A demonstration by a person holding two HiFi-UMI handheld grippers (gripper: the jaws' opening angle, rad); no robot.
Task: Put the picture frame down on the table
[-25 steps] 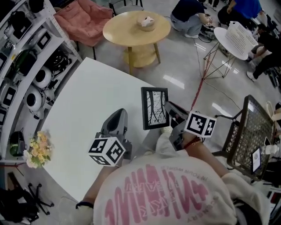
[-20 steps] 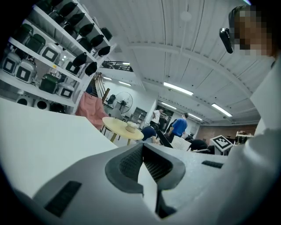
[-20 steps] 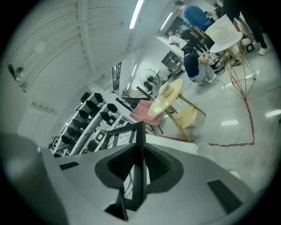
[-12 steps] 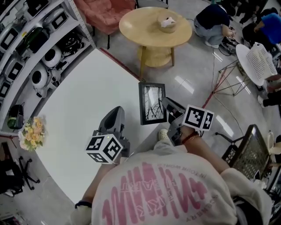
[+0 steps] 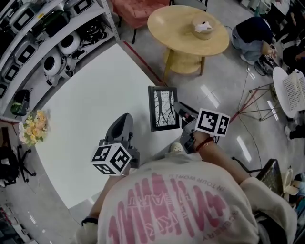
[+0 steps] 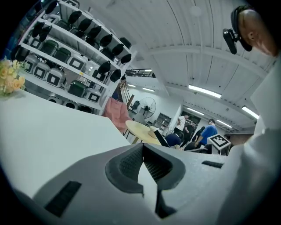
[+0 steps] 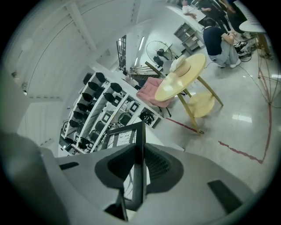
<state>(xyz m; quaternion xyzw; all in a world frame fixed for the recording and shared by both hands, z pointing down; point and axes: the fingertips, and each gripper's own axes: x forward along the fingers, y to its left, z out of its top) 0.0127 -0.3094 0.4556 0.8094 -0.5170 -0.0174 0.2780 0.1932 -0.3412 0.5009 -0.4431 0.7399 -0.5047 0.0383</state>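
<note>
frame (image 5: 163, 108) upright, its edge clamped between right gripper (image 5: 181, 110) jaws, over the table (image 5: 86, 109) edge. left gripper (image 5: 125, 121) closed, empty, over the table.

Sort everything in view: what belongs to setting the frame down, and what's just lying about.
In the job:
picture frame, clamped in the jaws of the right gripper
white table, where it goes

Lying about:
yellow flowers
round wooden table
equipment shelves
pink chair
white mesh chair

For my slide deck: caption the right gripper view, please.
Right gripper clamps the black picture frame edge-on; round wooden table beyond.
</note>
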